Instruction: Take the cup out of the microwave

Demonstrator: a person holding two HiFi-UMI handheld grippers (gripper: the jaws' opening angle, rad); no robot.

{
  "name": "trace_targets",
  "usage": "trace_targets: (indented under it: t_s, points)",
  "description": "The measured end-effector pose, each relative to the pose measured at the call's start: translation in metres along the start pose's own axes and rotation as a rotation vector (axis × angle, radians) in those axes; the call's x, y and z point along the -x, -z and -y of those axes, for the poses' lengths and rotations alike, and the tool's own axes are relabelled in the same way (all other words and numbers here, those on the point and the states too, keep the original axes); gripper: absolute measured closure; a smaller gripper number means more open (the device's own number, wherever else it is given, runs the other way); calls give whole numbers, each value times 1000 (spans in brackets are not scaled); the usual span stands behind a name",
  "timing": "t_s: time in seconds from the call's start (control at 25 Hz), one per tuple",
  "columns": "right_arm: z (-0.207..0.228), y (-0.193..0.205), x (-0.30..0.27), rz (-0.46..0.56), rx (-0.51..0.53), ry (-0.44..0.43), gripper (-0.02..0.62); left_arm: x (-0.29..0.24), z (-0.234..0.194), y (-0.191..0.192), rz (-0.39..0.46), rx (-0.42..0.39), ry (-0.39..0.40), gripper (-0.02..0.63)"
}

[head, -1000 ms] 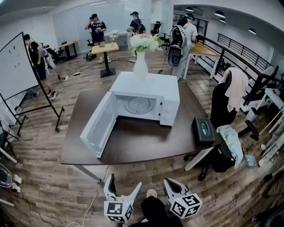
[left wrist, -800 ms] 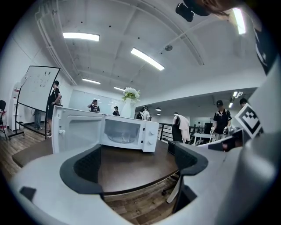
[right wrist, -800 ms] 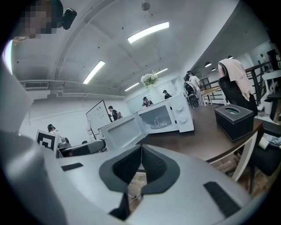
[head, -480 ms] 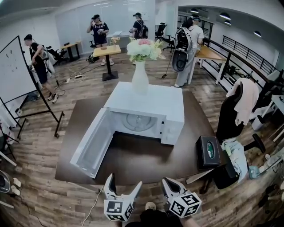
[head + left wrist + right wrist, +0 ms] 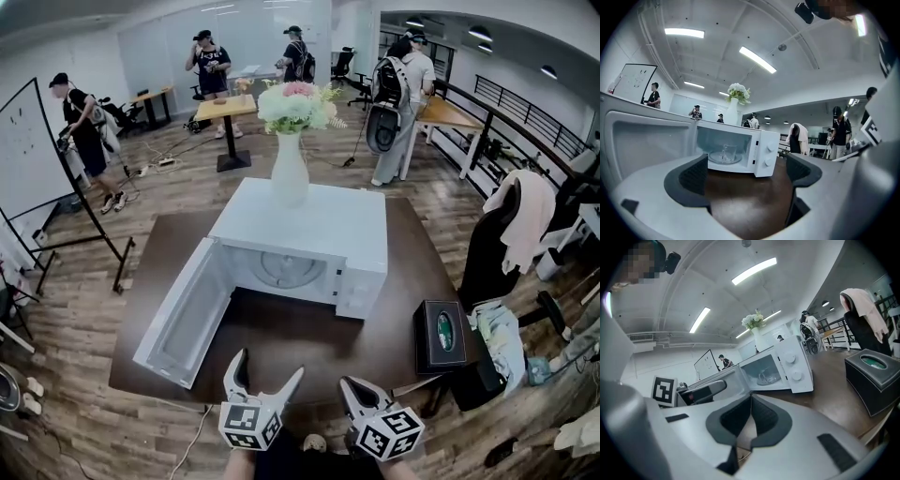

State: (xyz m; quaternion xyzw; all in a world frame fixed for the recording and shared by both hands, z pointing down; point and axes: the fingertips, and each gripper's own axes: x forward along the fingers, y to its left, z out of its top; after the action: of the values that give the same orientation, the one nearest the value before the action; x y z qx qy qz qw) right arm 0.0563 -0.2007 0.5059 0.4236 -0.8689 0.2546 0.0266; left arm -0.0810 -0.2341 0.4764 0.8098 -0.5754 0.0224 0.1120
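Note:
A white microwave [image 5: 309, 230] stands on the dark brown table [image 5: 281, 352], its door [image 5: 183, 323] swung wide open to the left. A clear glass cup [image 5: 727, 152] sits on the turntable inside, also visible in the right gripper view as the cup [image 5: 765, 376]. From the head view I cannot make the cup out. My left gripper [image 5: 269, 367] hovers open over the table's near edge, well short of the microwave, nothing between its jaws. The right gripper [image 5: 351, 384] is beside it, shut and empty, its pads [image 5: 761, 416] pressed together.
A white vase with flowers [image 5: 289, 169] stands on top of the microwave. A black tissue box [image 5: 439, 335] sits at the table's right edge. An office chair with a garment [image 5: 511, 225] is to the right, a whiteboard [image 5: 37, 159] to the left, several people behind.
The view has closed in on the table: microwave and open door now loom larger and nearer. Both grippers, earlier over the floor, now reach the table's near edge. Jaw states unchanged.

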Motion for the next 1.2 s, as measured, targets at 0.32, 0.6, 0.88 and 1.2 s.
trace_targets:
  t_s: [0.32,0.6,0.88,1.2]
  points:
    - [17,1,-14,-12,-25,20,600,-80,-24,-2,-23,-19,67,116]
    - [35,1,-32,-18,-46,61,600,-153,-58,-3,-34,-44,76,117]
    - [41,1,-59,-41,-81,121,600,-214,-88,5,-81,-61,115,117]
    - [64,-3,-83,-59,-110,162,600,-271,-97,17,-106,-60,154,117]
